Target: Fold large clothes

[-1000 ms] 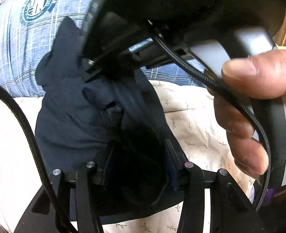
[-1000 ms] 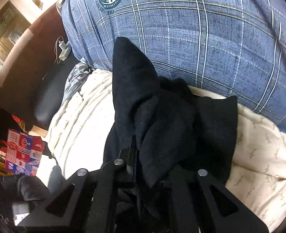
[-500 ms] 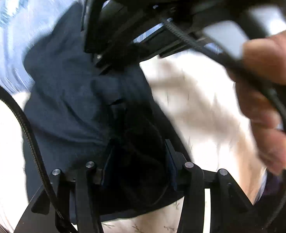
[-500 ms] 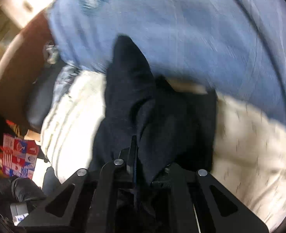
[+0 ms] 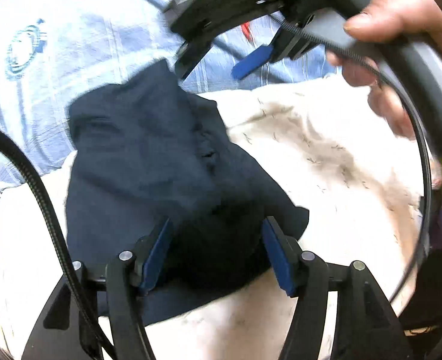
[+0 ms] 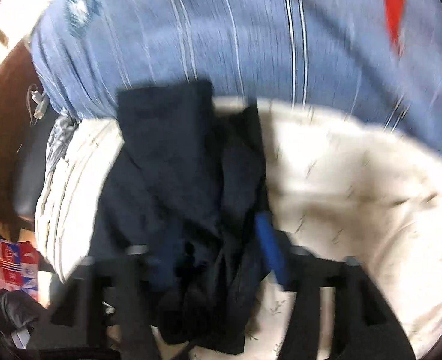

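A dark navy garment (image 5: 148,162) lies bunched in loose folds on a cream sheet (image 5: 326,156) with a fine twig print. My left gripper (image 5: 217,240) hovers over its near end. Its jaws are opening, and the blue pads (image 5: 157,252) stand clear of the cloth on both sides. In the right wrist view the same garment (image 6: 175,165) runs from the person's waist down between the fingers of my right gripper (image 6: 217,246). Those jaws are opening too, and one blue pad (image 6: 269,240) shows bare beside the cloth. The right gripper (image 5: 221,60) also hangs at the top of the left wrist view, held by a hand (image 5: 386,24).
A person in a blue plaid shirt (image 6: 221,30) with a round emblem (image 5: 25,48) stands close behind the garment. The sheet's left edge (image 6: 58,186) drops off beside dark furniture (image 6: 7,126) and a red, white and blue box (image 6: 10,264). A black cable (image 5: 40,186) loops at the left.
Both grippers were shut on bunched navy cloth; both have now let go with jaws spread. The garment has dropped and lies flatter on the sheet. Both hands have shifted, blurring the views.
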{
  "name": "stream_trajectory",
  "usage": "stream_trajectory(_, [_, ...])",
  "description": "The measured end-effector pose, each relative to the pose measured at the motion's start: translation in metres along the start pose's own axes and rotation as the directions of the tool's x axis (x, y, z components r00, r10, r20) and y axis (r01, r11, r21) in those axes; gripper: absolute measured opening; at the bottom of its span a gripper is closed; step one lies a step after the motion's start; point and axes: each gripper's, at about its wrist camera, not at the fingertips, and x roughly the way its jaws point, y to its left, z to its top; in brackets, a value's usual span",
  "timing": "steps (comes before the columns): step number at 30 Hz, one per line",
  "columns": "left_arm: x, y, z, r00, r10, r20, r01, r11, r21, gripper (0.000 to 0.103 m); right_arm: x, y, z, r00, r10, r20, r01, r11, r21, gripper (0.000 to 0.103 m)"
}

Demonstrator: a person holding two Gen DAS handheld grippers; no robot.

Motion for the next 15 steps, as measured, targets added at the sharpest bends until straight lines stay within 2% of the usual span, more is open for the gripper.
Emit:
stream_trajectory(2, [-0.016,0.032,-0.007,0.999,-0.020,0.026,0.021,0.999,-0.025,0.066,-0.016,0.008,0.009,0.999,0.035,0.042,-0.035,0.999,0.020,0.067])
stream_trajectory(3, [-0.023,0.044,-0.008,0.999,-0.004,0.048,0.006,0.999,-0.043,0.067,-0.019,0.016,0.015,0.997,0.043,0.058,-0.043,0.999,0.006,0.067])
stream_trajectory(5, [-0.032,0.060,-0.009,0.998,0.040,0.050,-0.037,0.997,-0.064,0.069,-0.011,0.030,0.026,0.998,-0.017,0.062,0.020,0.999,-0.045,0.067])
stream_trajectory(7, [-0.022,0.089,-0.004,0.997,0.075,0.004,-0.074,0.992,-0.105,0.067,0.015,0.029,0.035,0.993,-0.119,0.027,0.120,0.991,-0.062,0.059])
stream_trajectory(9, [-0.009,0.119,-0.008,0.997,0.048,-0.059,-0.058,0.984,-0.170,0.062,0.031,0.020,0.031,0.987,-0.163,0.017,0.163,0.986,-0.042,0.057])
stream_trajectory(11, [-0.007,0.140,-0.006,0.996,0.041,-0.077,-0.056,0.978,-0.201,0.062,0.040,-0.001,0.024,0.994,-0.107,0.014,0.107,0.994,0.030,0.057])
stream_trajectory(13, [-0.014,0.157,-0.003,0.996,0.068,-0.060,-0.080,0.974,-0.211,0.067,0.048,-0.020,0.010,1.000,-0.018,-0.019,0.020,0.996,0.090,0.058])
stream_trajectory(14, [-0.011,0.163,-0.004,0.996,0.071,-0.061,-0.083,0.972,-0.219,0.069,0.048,-0.023,0.002,1.000,0.001,-0.023,0.001,0.995,0.102,0.059])
stream_trajectory(15, [-0.007,0.170,-0.005,0.995,0.063,-0.077,-0.079,0.969,-0.235,0.070,0.050,-0.029,-0.005,0.999,0.023,-0.032,-0.019,0.993,0.120,0.065])
